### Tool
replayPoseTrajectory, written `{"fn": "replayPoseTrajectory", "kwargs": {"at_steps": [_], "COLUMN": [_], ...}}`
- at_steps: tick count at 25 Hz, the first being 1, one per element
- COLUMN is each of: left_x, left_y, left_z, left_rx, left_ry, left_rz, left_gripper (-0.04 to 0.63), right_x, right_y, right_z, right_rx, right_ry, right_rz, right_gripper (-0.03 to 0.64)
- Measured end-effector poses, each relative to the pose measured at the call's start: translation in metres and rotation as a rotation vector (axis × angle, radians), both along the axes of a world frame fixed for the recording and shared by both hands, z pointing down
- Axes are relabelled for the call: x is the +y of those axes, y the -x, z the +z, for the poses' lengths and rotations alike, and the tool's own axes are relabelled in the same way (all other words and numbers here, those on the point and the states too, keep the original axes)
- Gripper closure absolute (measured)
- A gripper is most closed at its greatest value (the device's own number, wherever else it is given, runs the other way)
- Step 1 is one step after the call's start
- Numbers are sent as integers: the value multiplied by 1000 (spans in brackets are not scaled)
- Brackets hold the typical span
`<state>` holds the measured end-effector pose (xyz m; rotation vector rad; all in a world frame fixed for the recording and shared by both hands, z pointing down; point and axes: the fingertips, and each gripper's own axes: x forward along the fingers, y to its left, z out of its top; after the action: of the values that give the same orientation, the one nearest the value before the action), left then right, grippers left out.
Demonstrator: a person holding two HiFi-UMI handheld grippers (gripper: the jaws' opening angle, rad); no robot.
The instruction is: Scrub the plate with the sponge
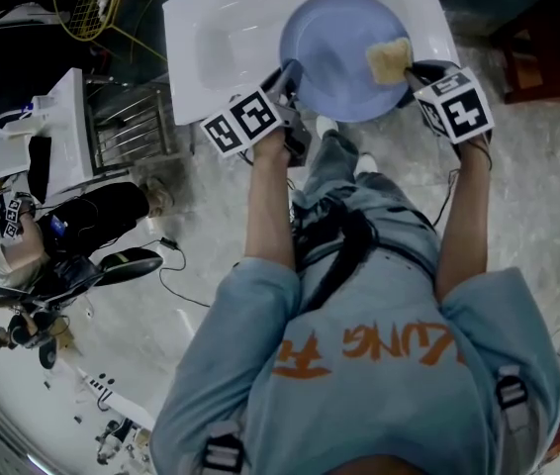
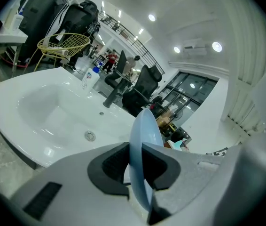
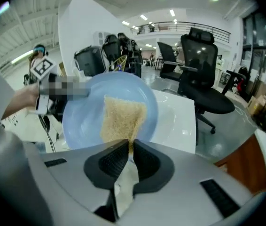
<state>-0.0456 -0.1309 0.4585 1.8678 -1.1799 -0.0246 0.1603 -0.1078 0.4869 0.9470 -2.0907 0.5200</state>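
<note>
A light blue plate (image 1: 339, 52) hangs over the white sink (image 1: 211, 43). My left gripper (image 1: 285, 79) is shut on the plate's left rim; in the left gripper view the plate (image 2: 144, 140) stands edge-on between the black pads. My right gripper (image 1: 411, 75) is shut on a tan sponge (image 1: 389, 59) that lies flat against the plate's upper right face. In the right gripper view the sponge (image 3: 121, 119) reaches from the pads up onto the plate (image 3: 81, 119).
The sink basin has a drain (image 2: 90, 135) and a dark tap (image 2: 112, 97) behind it. A wire dish rack (image 1: 132, 127) stands left of the sink. A yellow wire basket (image 1: 87, 3) sits at the back left. A black office chair (image 3: 203, 79) is nearby.
</note>
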Motion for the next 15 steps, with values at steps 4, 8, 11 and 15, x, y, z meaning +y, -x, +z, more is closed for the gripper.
{"fn": "replayPoseTrajectory", "kwargs": {"at_steps": [4, 8, 11, 15], "left_x": [-15, -27, -38, -58], "left_y": [1, -10, -22, -40], "left_z": [3, 13, 16, 23], "left_rx": [39, 57, 70, 121], "left_ry": [22, 38, 45, 64], "left_rz": [-13, 2, 18, 31], "left_gripper": [548, 548, 548, 548], "right_x": [-28, -42, -46, -48], "right_y": [-3, -44, -65, -86], "right_z": [-34, -34, -39, -38], "right_rx": [-340, -343, -360, -365], "right_ry": [-66, -129, -173, -193], "right_rz": [199, 380, 452, 510], "right_gripper": [583, 583, 583, 583]}}
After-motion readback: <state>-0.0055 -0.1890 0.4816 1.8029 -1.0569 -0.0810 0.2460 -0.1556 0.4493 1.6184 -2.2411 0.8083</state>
